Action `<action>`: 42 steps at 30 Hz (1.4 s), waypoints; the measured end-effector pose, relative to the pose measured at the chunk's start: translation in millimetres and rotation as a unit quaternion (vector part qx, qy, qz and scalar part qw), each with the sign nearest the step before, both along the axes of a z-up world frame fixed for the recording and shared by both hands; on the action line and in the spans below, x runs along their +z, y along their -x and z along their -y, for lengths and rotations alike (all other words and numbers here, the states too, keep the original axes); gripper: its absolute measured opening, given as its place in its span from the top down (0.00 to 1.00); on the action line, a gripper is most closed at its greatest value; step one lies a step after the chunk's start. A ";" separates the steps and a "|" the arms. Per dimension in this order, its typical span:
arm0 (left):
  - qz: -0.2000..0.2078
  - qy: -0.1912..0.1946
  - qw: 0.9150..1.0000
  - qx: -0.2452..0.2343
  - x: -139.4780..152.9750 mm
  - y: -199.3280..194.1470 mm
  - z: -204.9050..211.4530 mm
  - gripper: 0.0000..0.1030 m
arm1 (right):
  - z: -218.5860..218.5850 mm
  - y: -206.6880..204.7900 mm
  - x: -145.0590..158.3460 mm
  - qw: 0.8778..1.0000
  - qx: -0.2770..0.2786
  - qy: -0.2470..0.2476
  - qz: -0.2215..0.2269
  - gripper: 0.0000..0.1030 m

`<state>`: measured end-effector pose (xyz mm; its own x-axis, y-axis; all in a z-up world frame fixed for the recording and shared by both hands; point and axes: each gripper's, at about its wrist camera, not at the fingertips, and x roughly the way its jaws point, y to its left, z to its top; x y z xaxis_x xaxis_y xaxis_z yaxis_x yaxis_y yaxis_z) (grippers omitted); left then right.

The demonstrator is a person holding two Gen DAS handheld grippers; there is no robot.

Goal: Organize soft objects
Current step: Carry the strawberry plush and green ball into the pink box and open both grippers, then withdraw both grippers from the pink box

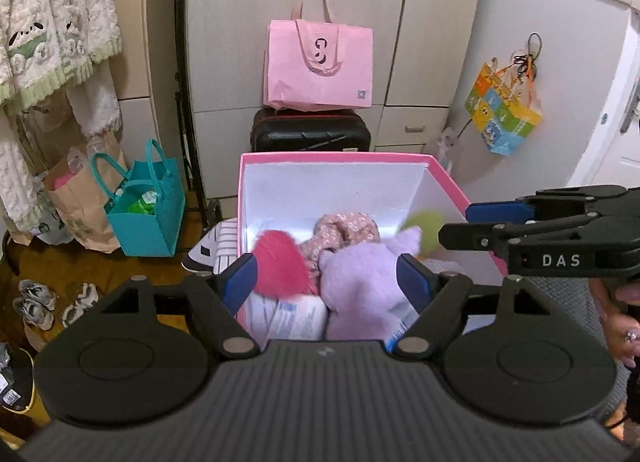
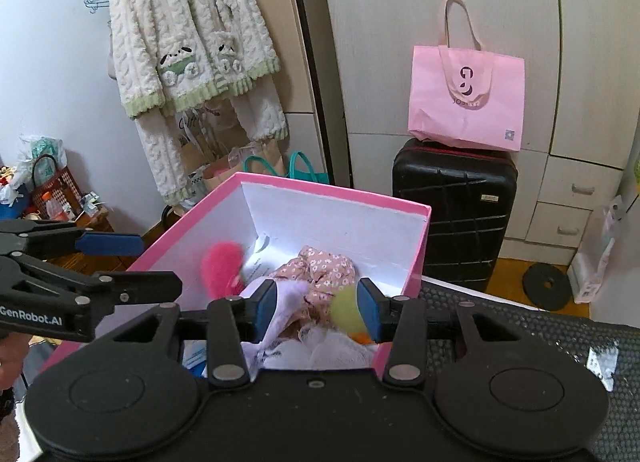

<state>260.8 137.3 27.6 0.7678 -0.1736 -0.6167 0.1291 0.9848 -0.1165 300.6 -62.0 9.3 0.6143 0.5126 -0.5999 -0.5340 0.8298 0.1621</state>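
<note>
A pink box point(image 1: 336, 158) point(image 2: 332, 192) with white inner walls holds the soft things. In it lie a blurred pink fluffy piece point(image 1: 280, 266) point(image 2: 222, 268), a floral cloth point(image 1: 344, 228) point(image 2: 326, 266), a lilac plush point(image 1: 364, 282) point(image 2: 288, 298) and a blurred yellow-green ball point(image 1: 426, 222) point(image 2: 346, 312). My left gripper point(image 1: 326, 278) point(image 2: 160, 266) hangs open over the box's near side, and the fluffy piece and the plush show loose between its pads. My right gripper point(image 2: 316, 304) point(image 1: 454, 224) reaches over the right rim. Its jaws are apart with nothing pinched, and the ball is beside its right pad.
A pink tote point(image 1: 320, 66) rests on a black suitcase point(image 1: 310, 134) behind the box, against pale wardrobes. A teal bag point(image 1: 144, 210) and a paper bag stand at the left under hanging fleece pyjamas point(image 2: 188, 42). Shoes point(image 1: 36, 302) lie on the floor. A dark mat point(image 2: 520, 326) lies at the right.
</note>
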 end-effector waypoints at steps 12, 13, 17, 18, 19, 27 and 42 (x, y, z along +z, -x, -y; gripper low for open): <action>-0.003 -0.003 1.000 -0.020 8.8 56.4 13.6 0.09 | 28.7 66.0 21.1 0.999 -0.001 -0.002 0.046 0.44; -0.006 -0.003 1.000 -0.021 10.1 60.1 15.2 0.08 | 30.2 71.4 22.7 0.999 0.000 0.000 0.051 0.43; -0.016 0.000 1.000 -0.024 17.0 74.7 22.3 0.07 | 37.1 93.9 30.4 0.998 0.003 0.006 0.067 0.39; -0.016 -0.005 1.000 -0.020 19.9 79.2 25.4 0.07 | 38.5 98.9 32.7 0.997 0.003 0.007 0.071 0.38; -0.015 -0.011 1.000 -0.015 22.1 83.5 28.1 0.06 | 39.8 103.8 35.3 0.997 0.004 0.009 0.076 0.35; -0.011 -0.040 0.999 0.025 44.3 116.1 45.2 0.03 | 52.2 145.2 52.7 0.993 -0.001 0.028 0.114 0.13; 0.060 -0.069 0.995 0.049 40.4 191.0 80.7 0.03 | 75.9 207.8 54.9 0.986 -0.094 0.065 0.122 0.01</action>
